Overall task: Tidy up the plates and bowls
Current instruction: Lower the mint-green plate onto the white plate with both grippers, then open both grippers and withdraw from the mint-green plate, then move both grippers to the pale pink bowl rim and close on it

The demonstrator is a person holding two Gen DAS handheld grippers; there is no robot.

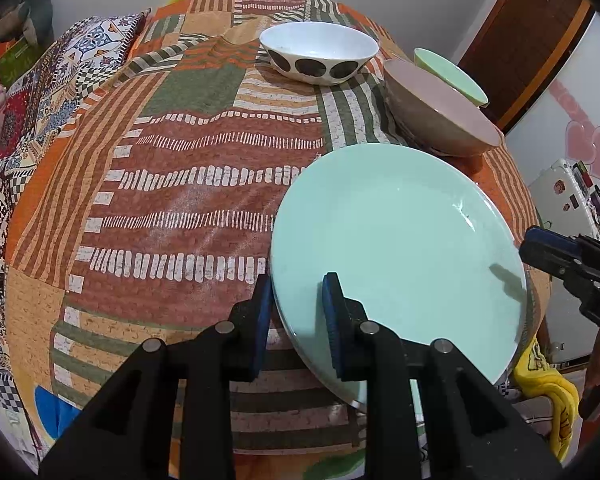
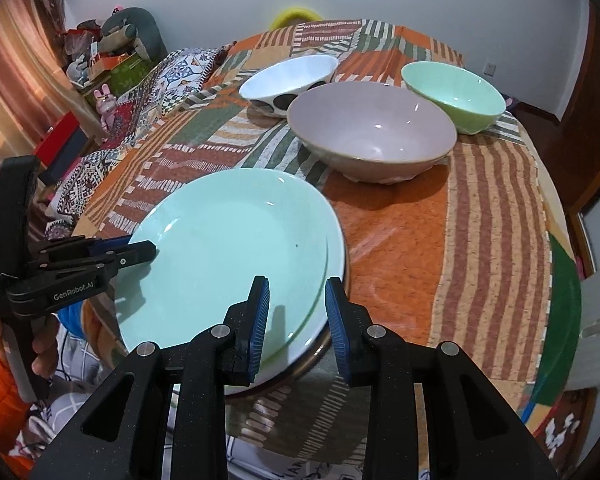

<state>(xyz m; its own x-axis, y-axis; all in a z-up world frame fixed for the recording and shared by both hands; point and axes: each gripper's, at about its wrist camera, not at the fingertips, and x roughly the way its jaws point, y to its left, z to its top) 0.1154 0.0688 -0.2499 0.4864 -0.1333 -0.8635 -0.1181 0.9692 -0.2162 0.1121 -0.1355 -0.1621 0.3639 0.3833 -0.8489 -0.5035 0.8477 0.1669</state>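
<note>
Plate rim between the pads is what the left wrist view shows first: the left gripper [image 1: 298,322] straddles the near-left edge of the mint-green plate [image 1: 396,240], one blue pad under the rim and one over it, though a little gap shows, so the jaws look parted rather than clamped. The plate tilts, its near edge raised off the patterned cloth [image 1: 188,184] covering the worktop. The right gripper [image 1: 556,256] waits just beside the plate's opposite rim. Beyond the plate lie the spotted white bowl [image 1: 320,54], the pink-grey bowl [image 1: 440,112] and the green bowl [image 1: 448,74], well apart from the gripper.

From the right wrist view, the right gripper [image 2: 298,320] is released, its pads set either side of the plate's [image 2: 228,248] near rim without pinching it. A second, paler plate [image 2: 336,248] seems to sit directly beneath. The left gripper [image 2: 140,250] reaches the far-left rim. The three bowls [image 2: 372,136] stand ahead and to the right. Both grippers are equally near the plate, on opposite rims, so a lift would likely need both closing together.
</note>
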